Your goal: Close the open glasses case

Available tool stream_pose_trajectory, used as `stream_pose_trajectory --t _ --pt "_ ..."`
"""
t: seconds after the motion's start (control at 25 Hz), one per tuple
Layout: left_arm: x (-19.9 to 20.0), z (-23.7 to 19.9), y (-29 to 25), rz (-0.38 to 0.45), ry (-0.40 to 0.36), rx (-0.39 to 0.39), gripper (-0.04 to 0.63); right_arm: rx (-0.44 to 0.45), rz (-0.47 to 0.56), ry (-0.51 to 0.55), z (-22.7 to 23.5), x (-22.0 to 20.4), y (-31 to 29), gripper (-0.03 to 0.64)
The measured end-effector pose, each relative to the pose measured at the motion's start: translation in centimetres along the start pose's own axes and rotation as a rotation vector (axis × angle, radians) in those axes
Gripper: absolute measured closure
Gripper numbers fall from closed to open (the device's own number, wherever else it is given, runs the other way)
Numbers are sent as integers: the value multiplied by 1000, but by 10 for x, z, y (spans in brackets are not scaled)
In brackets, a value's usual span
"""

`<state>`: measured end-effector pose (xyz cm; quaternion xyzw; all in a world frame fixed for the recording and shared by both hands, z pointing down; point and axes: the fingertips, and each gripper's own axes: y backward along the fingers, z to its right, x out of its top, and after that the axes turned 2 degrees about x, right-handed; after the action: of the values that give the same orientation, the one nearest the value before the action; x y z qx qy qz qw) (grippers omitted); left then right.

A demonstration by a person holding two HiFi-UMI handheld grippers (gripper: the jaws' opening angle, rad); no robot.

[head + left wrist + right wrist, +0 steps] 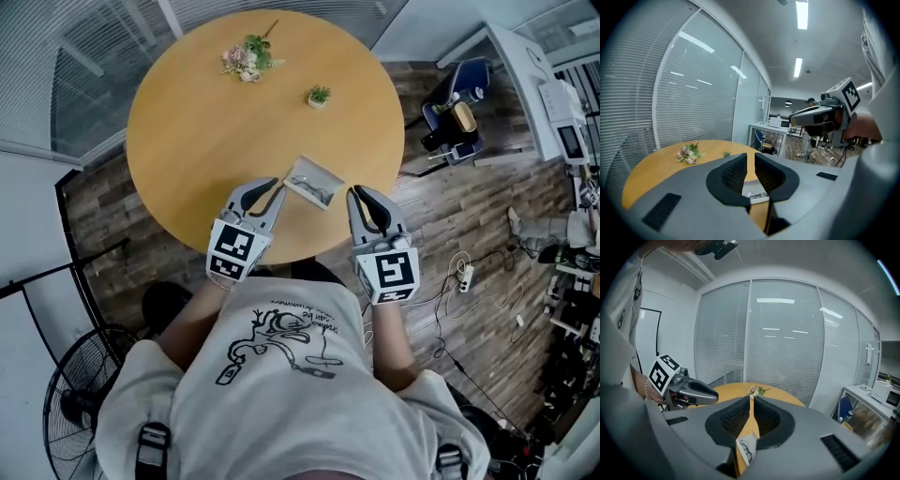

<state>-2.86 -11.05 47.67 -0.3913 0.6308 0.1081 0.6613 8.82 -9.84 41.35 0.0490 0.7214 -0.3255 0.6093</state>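
Note:
The open glasses case (314, 181) lies near the front edge of the round wooden table (197, 131), with glasses showing inside it. My left gripper (277, 187) hovers just to the left of the case with its jaws together and nothing between them. To the right of the case, my right gripper (357, 194) is likewise shut and empty. In the left gripper view the case (758, 197) peeks out below the left gripper (750, 162). In the right gripper view the case (746, 448) lies under the right gripper (751, 402). Neither gripper touches the case.
A bunch of dried flowers (248, 58) and a small potted plant (319, 95) sit at the table's far side. A fan (80, 394) stands on the floor at lower left. At the right are a blue chair (455, 103), a desk (525, 84) and a power strip (465, 276) with cables.

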Motion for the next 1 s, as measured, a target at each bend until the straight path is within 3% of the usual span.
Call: stream_pose_trajectory --t 0.44,1.0 --pt "-62 -3 -45 -132 34 -2 537 31 -82 10 25 -52 -28 562" --pt "-127 -10 -91 -283 -3 19 526 76 -179 68 56 -114 -62 551"
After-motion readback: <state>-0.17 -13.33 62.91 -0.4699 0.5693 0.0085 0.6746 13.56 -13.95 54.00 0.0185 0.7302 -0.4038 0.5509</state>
